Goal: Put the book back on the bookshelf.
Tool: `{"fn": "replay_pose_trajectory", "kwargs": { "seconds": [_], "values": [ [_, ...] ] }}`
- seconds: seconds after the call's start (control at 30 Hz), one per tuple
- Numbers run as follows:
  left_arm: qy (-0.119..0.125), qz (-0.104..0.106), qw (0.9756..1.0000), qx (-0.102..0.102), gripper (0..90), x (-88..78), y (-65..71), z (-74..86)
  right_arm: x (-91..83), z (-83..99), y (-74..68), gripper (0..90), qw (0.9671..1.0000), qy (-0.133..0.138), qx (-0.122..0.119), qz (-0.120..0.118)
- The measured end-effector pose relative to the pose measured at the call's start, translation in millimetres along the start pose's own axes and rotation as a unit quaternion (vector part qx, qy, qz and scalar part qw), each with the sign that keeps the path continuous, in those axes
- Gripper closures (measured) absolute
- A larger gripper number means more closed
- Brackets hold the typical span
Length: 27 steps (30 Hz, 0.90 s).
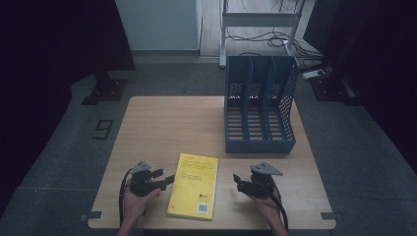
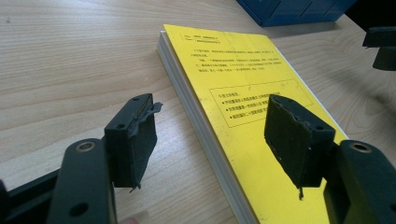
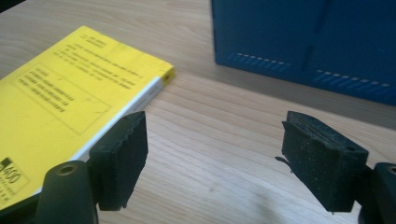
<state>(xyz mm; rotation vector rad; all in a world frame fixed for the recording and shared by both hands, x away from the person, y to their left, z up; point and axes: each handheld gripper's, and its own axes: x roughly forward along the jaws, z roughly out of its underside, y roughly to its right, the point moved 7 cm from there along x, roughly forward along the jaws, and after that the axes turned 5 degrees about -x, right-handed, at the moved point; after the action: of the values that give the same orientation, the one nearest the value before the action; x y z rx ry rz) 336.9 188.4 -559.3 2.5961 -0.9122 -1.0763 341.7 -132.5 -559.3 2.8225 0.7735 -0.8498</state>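
I held one tool in each hand over the near part of the wooden bench. The yellow paperback book lay flat on the bench between them, barcode end toward me, its long axis running away from me and slightly tilted. I take the book as the reference for all positions below.

My left tool sat just beside the book's left long edge, pointing at it across the bench. In the left gripper view, this tool had its jaws standing wide apart: one pad over bare wood left of the book, the other above the yellow cover. Neither pad pressed on anything, and the tool held nothing. The book's page block and printed cover text showed clearly between the jaws.

My right tool was near the book's right long edge, apart from it, also pointing toward it. In the right gripper view, this tool had its jaws likewise wide open over bare bench, with nothing between the pads. The book lay to the left of its jaws.

The blue three-slot file holder stood upright on the bench beyond the book and to its right, well apart from it, its open slots facing me. In the right gripper view its blue wall rose behind the jaws.
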Motion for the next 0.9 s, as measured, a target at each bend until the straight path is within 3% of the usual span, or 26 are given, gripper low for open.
{"fn": "replay_pose_trajectory", "kwargs": {
  "seconds": [0.3, 0.57, 0.9],
  "values": [
    [-0.009, 0.006, 0.9999, 0.006, 33.6, 6.9, 6.8, 1.7, 7.7, -6.7, -18.0, 22.2, 0.9997, -0.001, -0.014, -0.017],
    [-0.011, 0.005, 0.9999, 0.007, 33.7, 7.9, 7.1, 2.6, 28.8, -11.3, -43.7, 21.9, 0.9985, -0.015, -0.029, -0.044],
    [-0.015, 0.006, 0.9998, 0.011, 33.7, 11.4, 8.7, 4.5, 47.9, -7.7, -62.5, 21.7, 0.9970, -0.032, -0.038, -0.059]
  ]
}}
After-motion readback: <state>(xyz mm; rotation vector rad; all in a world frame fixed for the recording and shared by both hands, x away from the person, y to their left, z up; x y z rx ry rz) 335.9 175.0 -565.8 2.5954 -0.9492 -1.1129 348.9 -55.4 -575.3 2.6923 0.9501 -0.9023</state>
